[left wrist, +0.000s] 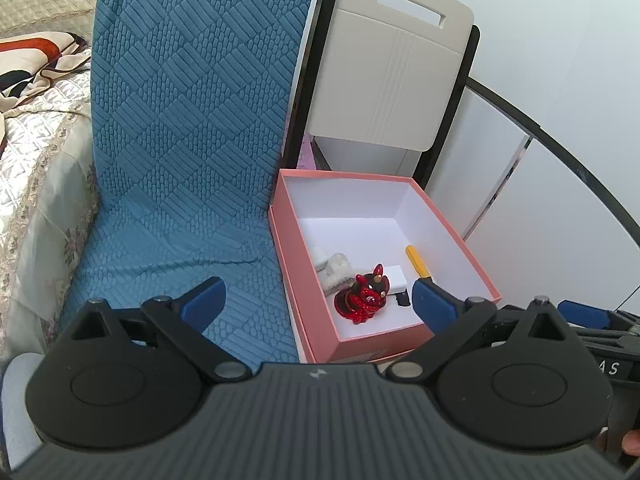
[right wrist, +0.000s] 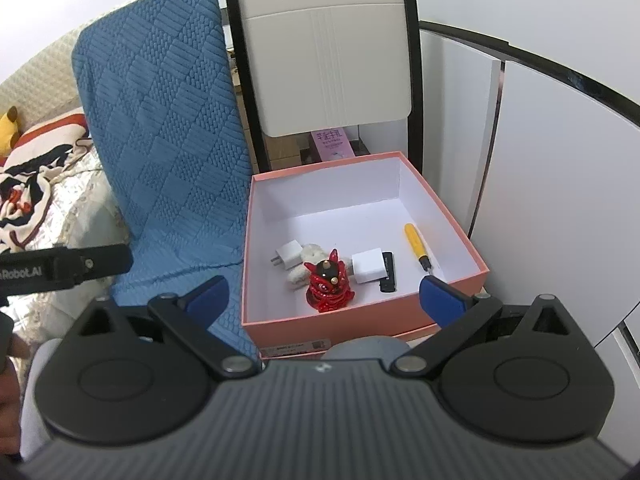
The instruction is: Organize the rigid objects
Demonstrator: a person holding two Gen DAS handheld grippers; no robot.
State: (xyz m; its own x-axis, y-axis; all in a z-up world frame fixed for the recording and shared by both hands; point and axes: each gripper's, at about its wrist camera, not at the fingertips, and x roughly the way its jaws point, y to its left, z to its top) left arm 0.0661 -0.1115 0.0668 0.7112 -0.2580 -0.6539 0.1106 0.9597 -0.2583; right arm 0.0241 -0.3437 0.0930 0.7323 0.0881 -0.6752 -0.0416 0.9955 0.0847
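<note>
Inside the pink box, on its white floor, I see 6 things: a red figurine near the front wall, a white charger plug and a pale fluffy toy to its left, a white block with a black stick touching its right side, and a yellow-handled screwdriver lying apart toward the right wall. Beside the box on the left, a blue quilted cushion leans upright, and a beige folding chair stands behind the box.

My left hand-held gripper has its blue pads spread wide with nothing between them; 1 pad sits over the cushion, the other over the box's front corner. My right hand-held gripper is likewise spread and empty, straddling the box's front wall.
</note>
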